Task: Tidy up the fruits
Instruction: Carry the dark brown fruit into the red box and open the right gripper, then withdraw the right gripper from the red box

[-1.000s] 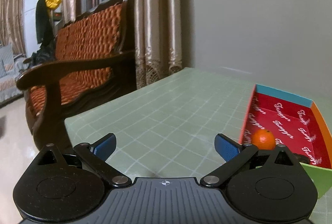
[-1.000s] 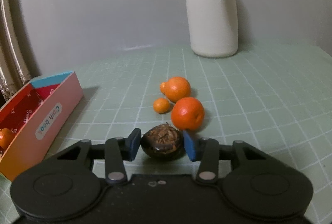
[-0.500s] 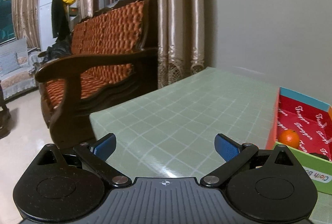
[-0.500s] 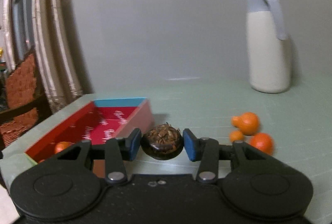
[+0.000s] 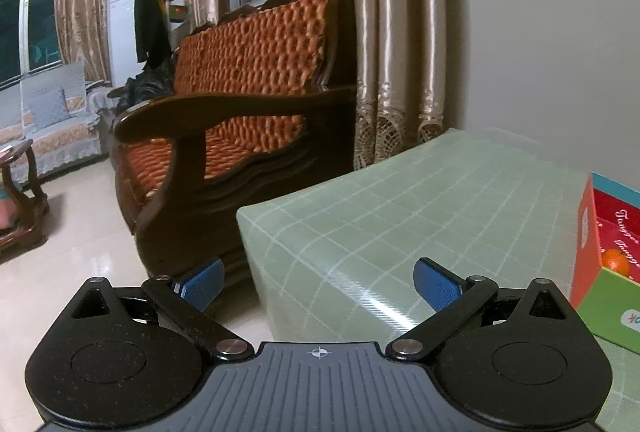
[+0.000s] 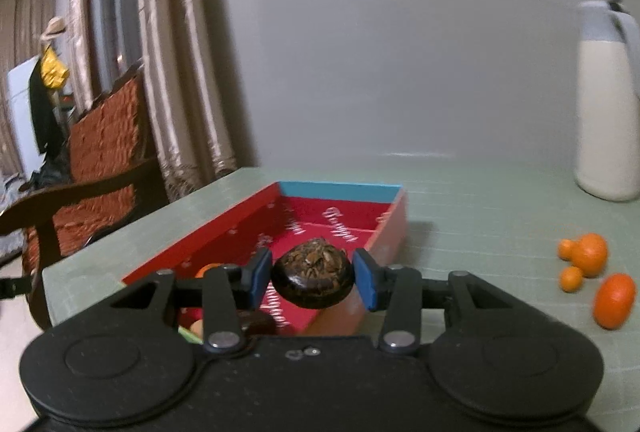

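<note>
Seen from the right wrist camera, the right gripper [image 6: 313, 278] reached out low in the frame, angled slightly downward. Its two blue pads [image 6: 261, 274] were pressed against the sides of a dark fruit [image 6: 313, 278], round and flattened, with a glossy near-black skin and a rough brown crown on top. The fruit sat at the centre of the frame, above the near end of a shallow cardboard box [image 6: 340, 187]. The box had a red printed lining with pale script, a blue far wall and a pinkish right wall, and it rested on a table [image 6: 480, 191] covered in pale green cloth with a fine white grid. An orange fruit [image 6: 208, 269] lay partly hidden inside the box, behind the gripper's left finger. At the right edge of the frame, well apart from the box, four smooth oranges [image 6: 614, 300] of differing sizes lay on the cloth. A cream jug [image 6: 606, 135] with a grey lid stood upright at the upper right.

Seen from the left wrist camera, the left gripper [image 5: 318, 284] pointed gently downward over the table's near corner, its blue pads [image 5: 436, 288] spread wide with nothing between them. The box showed at the right edge. A dark wooden bench [image 5: 240, 99] with quilted orange cushions filled the centre left, beside glossy beige curtains [image 5: 396, 31].
</note>
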Demonstrator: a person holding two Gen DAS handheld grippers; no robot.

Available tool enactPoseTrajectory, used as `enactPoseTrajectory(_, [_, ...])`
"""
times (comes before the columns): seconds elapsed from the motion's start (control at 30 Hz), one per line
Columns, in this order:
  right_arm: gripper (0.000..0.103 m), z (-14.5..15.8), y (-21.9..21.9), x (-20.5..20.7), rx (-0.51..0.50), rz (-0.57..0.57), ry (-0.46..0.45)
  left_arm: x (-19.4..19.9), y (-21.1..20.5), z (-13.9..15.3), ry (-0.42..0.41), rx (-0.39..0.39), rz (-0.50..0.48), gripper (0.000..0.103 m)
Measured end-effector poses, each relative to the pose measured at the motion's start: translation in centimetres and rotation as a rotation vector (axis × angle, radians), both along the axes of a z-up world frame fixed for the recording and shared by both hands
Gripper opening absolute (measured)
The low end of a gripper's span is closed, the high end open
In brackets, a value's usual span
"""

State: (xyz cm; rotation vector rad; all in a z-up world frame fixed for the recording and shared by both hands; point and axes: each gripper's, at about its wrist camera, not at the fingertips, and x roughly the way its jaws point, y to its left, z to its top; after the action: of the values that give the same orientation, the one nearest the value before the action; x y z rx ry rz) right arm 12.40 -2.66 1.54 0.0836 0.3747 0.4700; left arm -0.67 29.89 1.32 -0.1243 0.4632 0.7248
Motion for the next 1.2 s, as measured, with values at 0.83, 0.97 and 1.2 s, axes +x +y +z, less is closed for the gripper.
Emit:
enactPoseTrajectory(0.83, [0.072,0.3,1.5,-0.8,-0.057,0.007,-0.050,0.7,-2.6,0.2,0.013,0.050,-0.062,0.100])
enactPoseTrajectory(0.97, [0.080,0.5,0.8,-0.9,-0.062,-0.022,-0.065,1.0,-3.4,0.2,0.011,0.050,-0.075,0.100])
enactPoseTrajectory(1.2, [0.083,0.8,-1.1,-0.9,-0.062,-0.073,-0.064,1.8,-6.0,0.3,0.008,0.075,-0.124,0.100])
